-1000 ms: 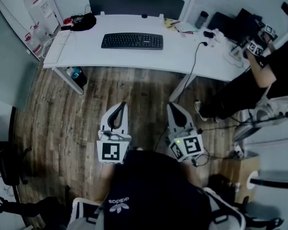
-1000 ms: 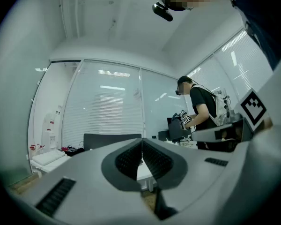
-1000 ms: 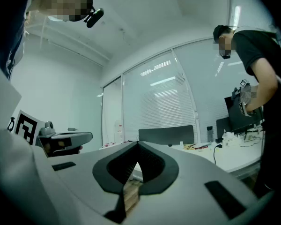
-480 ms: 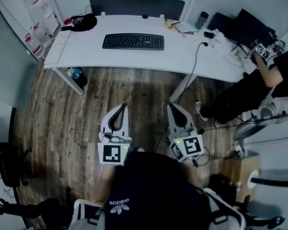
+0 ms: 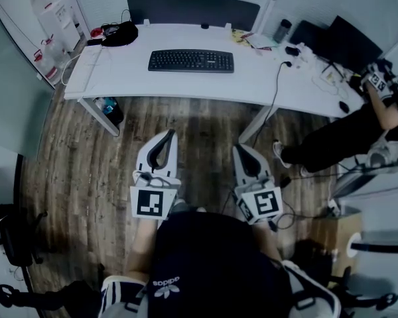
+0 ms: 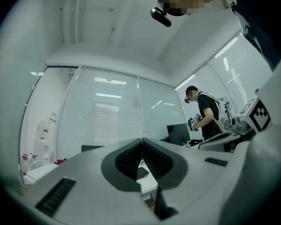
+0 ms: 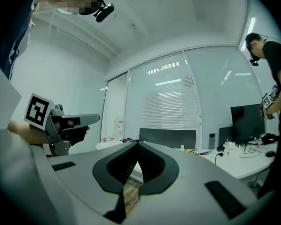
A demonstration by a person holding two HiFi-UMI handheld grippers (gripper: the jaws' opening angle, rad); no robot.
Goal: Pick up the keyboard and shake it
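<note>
A black keyboard (image 5: pixel 191 61) lies flat on the white desk (image 5: pixel 252 78), far ahead of both grippers. My left gripper (image 5: pixel 170 133) and right gripper (image 5: pixel 240 148) hang side by side over the wooden floor, close to my body and pointing toward the desk. Both are shut with nothing between the jaws. In the left gripper view the jaws of the left gripper (image 6: pixel 142 140) meet, and a sliver of the keyboard (image 6: pixel 142 171) shows through the gap below them. The right gripper (image 7: pixel 137 143) is likewise shut in its own view, with the left gripper (image 7: pixel 61 124) at that view's left.
A black bag and cables (image 5: pixel 119 32) sit at the desk's left end. A bottle (image 5: pixel 282 29), a monitor (image 5: pixel 348 42) and small clutter crowd its right end. A cable (image 5: pixel 270 101) hangs off the front edge. Another person (image 5: pixel 358 121) sits at the right. A cardboard box (image 5: pixel 338 234) stands nearby.
The head view has shifted, so the desk and keyboard sit slightly lower and further right. The other person's arm has swung to the right. Both my grippers stay shut and in place.
</note>
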